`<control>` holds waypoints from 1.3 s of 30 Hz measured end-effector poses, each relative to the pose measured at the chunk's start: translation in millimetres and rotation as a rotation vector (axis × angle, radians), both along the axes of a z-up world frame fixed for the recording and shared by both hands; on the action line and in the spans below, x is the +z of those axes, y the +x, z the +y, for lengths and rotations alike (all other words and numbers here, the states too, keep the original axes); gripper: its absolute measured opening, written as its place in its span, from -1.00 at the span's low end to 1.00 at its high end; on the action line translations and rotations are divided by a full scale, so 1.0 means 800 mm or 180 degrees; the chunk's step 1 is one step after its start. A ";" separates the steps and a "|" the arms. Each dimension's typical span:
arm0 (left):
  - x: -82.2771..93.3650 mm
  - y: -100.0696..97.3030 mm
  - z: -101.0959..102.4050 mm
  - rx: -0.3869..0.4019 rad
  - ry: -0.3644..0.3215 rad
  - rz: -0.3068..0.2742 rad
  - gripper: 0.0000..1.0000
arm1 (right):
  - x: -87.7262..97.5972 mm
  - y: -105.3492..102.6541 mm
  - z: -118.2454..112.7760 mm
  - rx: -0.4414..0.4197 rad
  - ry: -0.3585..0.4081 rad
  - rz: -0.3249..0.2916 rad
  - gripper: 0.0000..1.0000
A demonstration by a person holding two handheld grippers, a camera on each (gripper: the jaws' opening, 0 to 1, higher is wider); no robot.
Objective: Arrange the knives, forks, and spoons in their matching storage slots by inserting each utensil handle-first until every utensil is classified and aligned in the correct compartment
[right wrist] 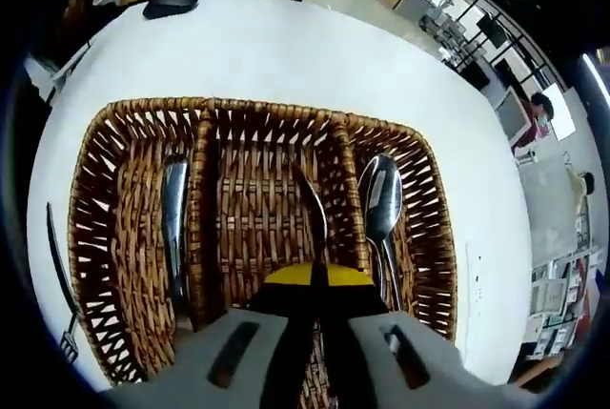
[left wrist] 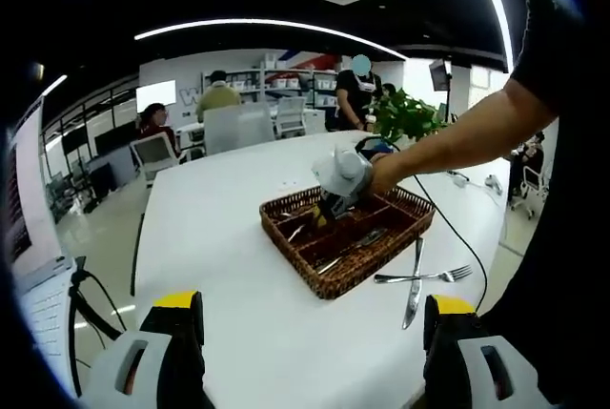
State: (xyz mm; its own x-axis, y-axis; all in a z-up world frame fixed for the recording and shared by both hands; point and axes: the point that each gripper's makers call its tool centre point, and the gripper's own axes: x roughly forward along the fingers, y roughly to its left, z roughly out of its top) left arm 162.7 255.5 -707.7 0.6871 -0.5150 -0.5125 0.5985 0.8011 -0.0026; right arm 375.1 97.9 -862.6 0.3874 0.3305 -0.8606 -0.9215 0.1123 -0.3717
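My right gripper (right wrist: pixel 319 280) pinches fork (right wrist: pixel 313 204) over basket (right wrist: pixel 133 199) middle slot; stiff, slick steel, grip neck. Left gripper (left wrist: pixel 310 333) gapes empty.

White table (left wrist: pixel 238 266) bears wicker basket (left wrist: pixel 334 280), knife (left wrist: pixel 415 285) (beside fork (left wrist: pixel 429 276)).

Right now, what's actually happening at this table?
A person is sorting cutlery into a wicker tray on a white table. The right gripper is shut on a utensil, handle side toward the jaws, over the tray's middle compartment. One utensil lies in the left compartment, and spoons in the right one. The left gripper hangs back, open and empty. A knife and a fork lie on the table beside the tray, not yet sorted.
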 end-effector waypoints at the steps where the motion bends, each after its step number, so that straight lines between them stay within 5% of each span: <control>1: 0.001 0.001 -0.001 -0.0005 -0.0003 -0.0007 1.00 | 0.000 0.000 0.000 0.0005 0.0005 -0.0008 -1.00; 8: 0.005 0.004 -0.001 -0.0027 0.0013 -0.0035 1.00 | 0.001 -0.011 0.006 0.0067 0.0166 0.0172 -0.99; 11: 0.006 0.006 -0.002 -0.0038 0.0024 -0.0046 1.00 | 0.006 -0.010 0.007 0.0100 0.0179 0.0100 -0.97; 15: 0.009 0.008 -0.005 -0.0055 0.0026 -0.0061 1.00 | 0.012 -0.013 0.012 0.0037 0.0307 0.0176 -0.72; 24: 0.014 0.009 -0.009 -0.0088 0.0027 -0.0103 1.00 | 0.052 -0.011 0.012 -0.0145 0.0685 0.0170 -0.61; 32: 0.024 0.019 -0.022 -0.0157 -0.0002 -0.0189 1.00 | 0.092 -0.010 0.003 -0.0356 0.1026 0.0130 0.02; 39: 0.038 0.034 -0.037 -0.0244 -0.0046 -0.0292 1.00 | 0.159 -0.010 -0.022 -0.0861 0.1739 0.0171 0.62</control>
